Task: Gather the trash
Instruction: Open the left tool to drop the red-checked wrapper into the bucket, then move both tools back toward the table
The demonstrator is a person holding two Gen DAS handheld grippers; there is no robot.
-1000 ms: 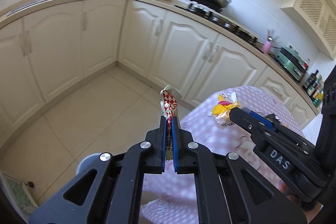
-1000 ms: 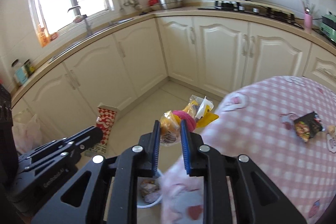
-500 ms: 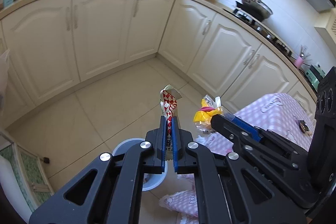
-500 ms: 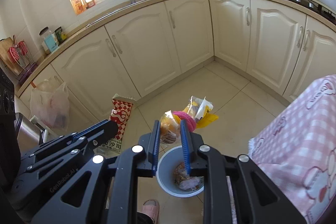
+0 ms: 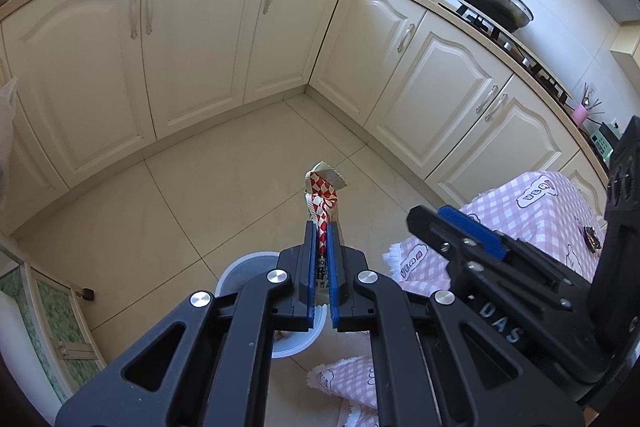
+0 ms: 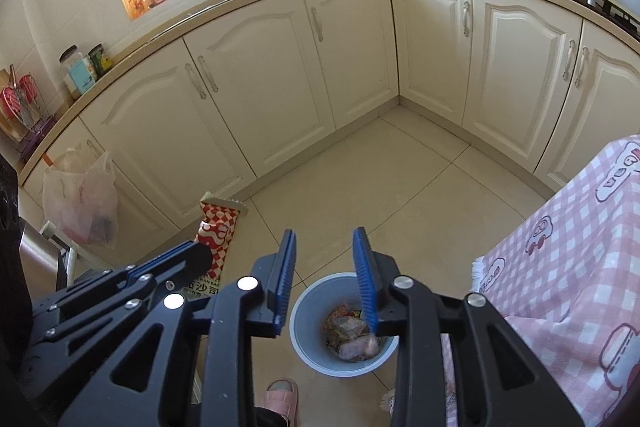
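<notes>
Nearest, the right gripper point(image 6: 324, 267) hangs over the bin point(image 6: 308, 339) on the floor, its jaws opening with nothing between them; trash already lies inside. To its left, the left gripper point(image 5: 319, 267) is pressed together on a red-checked wrapper point(image 5: 322, 203), above the bin's rim point(image 5: 240, 263) rather than its middle. Released there, the light wrapper could flutter onto the tiles or catch on the checked cloth point(image 6: 568, 247) hanging at the right. Cabinets point(image 6: 280, 67) stand far behind.
</notes>
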